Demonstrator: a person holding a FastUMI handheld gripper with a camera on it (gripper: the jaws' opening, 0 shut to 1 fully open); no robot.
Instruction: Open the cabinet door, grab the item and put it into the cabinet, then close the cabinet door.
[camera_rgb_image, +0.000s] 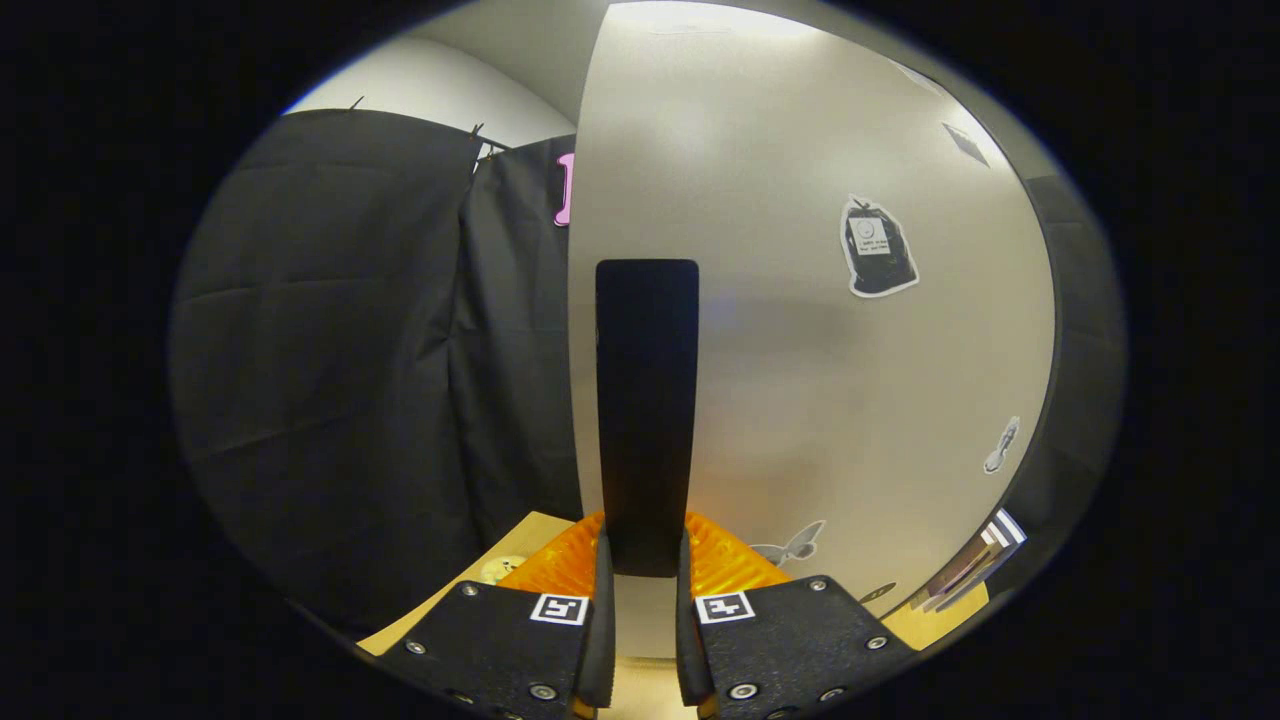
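My gripper (645, 560) pinches the cabinet door's black handle (646, 400), both fingers pressed on its lower end; the handle rises toward 12 o'clock. The pale cabinet door (850, 400), dotted with stickers (877, 248), spreads from 12 to 4 o'clock. Black cloth (350, 380) hangs at 9 o'clock; a tan tabletop (520, 545) lies below.

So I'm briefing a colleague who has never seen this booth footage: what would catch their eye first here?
First the tall black handle standing upright on the pale cabinet door, its lower end held between the gripper fingers, which appear shut on it. Next, the stickers scattered on the door beyond the handle, the largest a dark bag-shaped sticker up high. Beside the door hangs the black cloth wall.
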